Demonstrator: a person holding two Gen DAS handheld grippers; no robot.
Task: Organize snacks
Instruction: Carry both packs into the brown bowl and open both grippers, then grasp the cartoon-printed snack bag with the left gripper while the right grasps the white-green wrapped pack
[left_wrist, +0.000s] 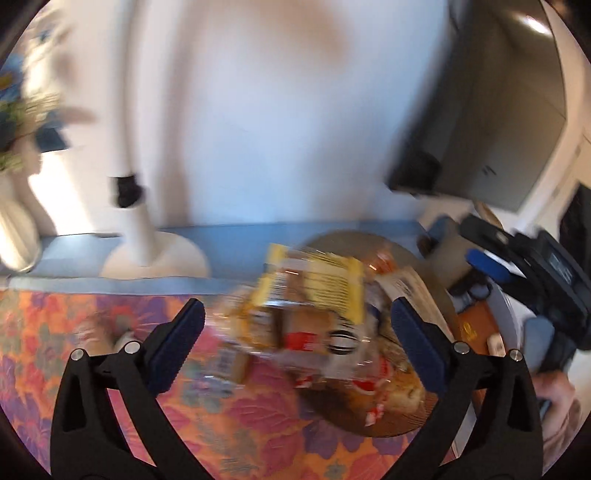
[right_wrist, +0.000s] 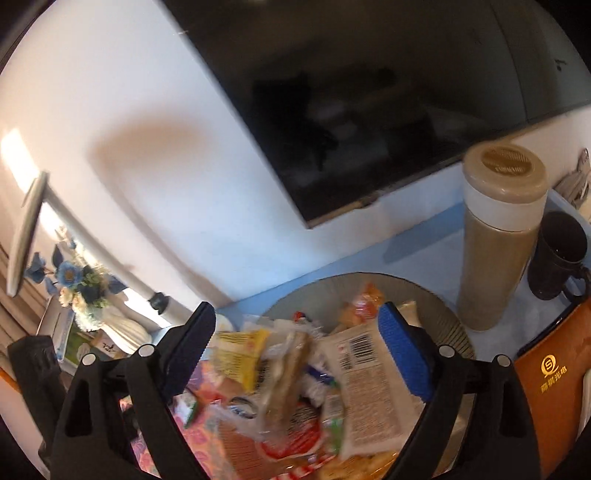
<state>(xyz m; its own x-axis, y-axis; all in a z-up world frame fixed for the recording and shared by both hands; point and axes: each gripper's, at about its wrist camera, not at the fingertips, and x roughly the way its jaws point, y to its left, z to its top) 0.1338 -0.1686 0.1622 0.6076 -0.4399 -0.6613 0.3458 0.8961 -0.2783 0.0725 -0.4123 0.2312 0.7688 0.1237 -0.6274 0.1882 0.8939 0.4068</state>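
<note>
Both tools stand wide with nothing clamped: the left tool (left_wrist: 297, 332) and the right tool (right_wrist: 297, 339) each frame the heap of snack packets (left_wrist: 314, 295) just ahead and below. The heap spills off a round plate (right_wrist: 436, 295) toward the left tool's side, onto the flowered surface (left_wrist: 55, 325). The yellow packet (left_wrist: 317, 284) lies crosswise between the pads. Motion blur hides which packets are loose.
</note>
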